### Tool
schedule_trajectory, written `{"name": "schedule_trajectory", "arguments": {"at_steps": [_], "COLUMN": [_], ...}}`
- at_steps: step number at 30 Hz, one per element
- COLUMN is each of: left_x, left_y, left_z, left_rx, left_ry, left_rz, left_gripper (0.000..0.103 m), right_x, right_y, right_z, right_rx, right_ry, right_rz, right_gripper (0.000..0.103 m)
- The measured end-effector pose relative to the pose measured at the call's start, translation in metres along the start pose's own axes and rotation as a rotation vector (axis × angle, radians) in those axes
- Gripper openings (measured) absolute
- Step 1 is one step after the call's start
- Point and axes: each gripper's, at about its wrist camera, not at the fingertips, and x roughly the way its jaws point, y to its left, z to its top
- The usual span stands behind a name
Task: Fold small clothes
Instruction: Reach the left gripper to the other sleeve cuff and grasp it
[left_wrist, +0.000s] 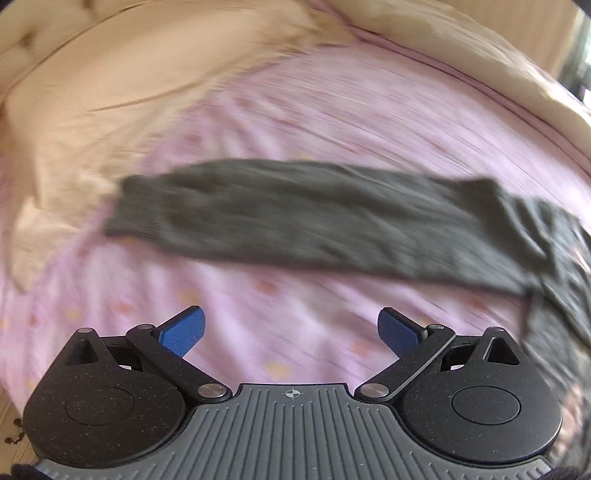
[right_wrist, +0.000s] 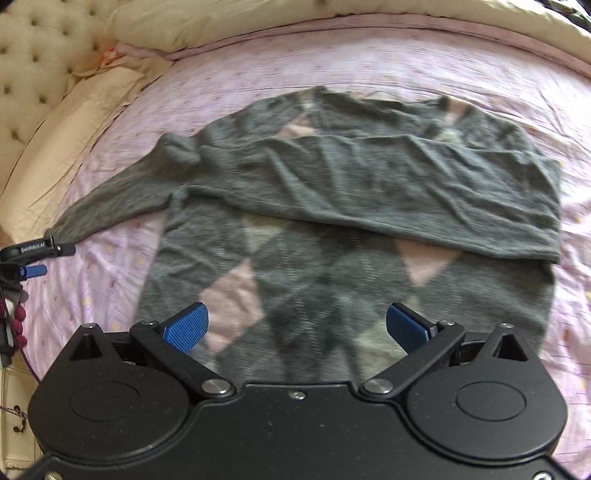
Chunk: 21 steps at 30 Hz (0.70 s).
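Both claws spread, empty: right claw hovers over sweater hem on bed. One sleeve folded across chest; left claw near outstretched left sleeve, blurred, probably next grab.

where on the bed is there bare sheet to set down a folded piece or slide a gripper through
Bare pink sheet runs between the grey sweater and the cream bedding at the head. More lies under the outstretched sleeve, ahead of the left gripper. The middle is crowded: the sweater fills it beneath the right gripper.
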Motion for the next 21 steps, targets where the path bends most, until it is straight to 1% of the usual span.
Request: {"name": "schedule_trajectory", "arguments": {"at_steps": [4,7,11,16,21], "left_x": [0.012,0.021,0.035,0.054,0.063], "left_y": [0.038,0.062,0.083,0.096,0.108], "left_z": [0.017,0.024,0.03,0.039,0.049], "left_rx": [-0.056,-0.107,-0.171,-0.245,-0.307], "left_ry": [-0.02,-0.021,-0.021,-0.016,-0.046], "left_rz": [0.036,0.048,0.024,-0.021,-0.052], "left_gripper": [0.101,0.101,0.101,0.101,0.101], "right_x": [0.007,0.011,0.016,0.023,0.027], "right_y": [0.025,0.042,0.061,0.079,0.091], "right_z": [0.007,0.013,0.018,0.021,0.024], "right_rx": [-0.025,-0.041,-0.059,-0.084,-0.106], "right_ry": [0.006,0.009,0.027,0.05,0.063], "right_rz": [0.008,0.009,0.009,0.006,0.008], "right_gripper": [0.103,0.103,0.103,0.103,0.103]}}
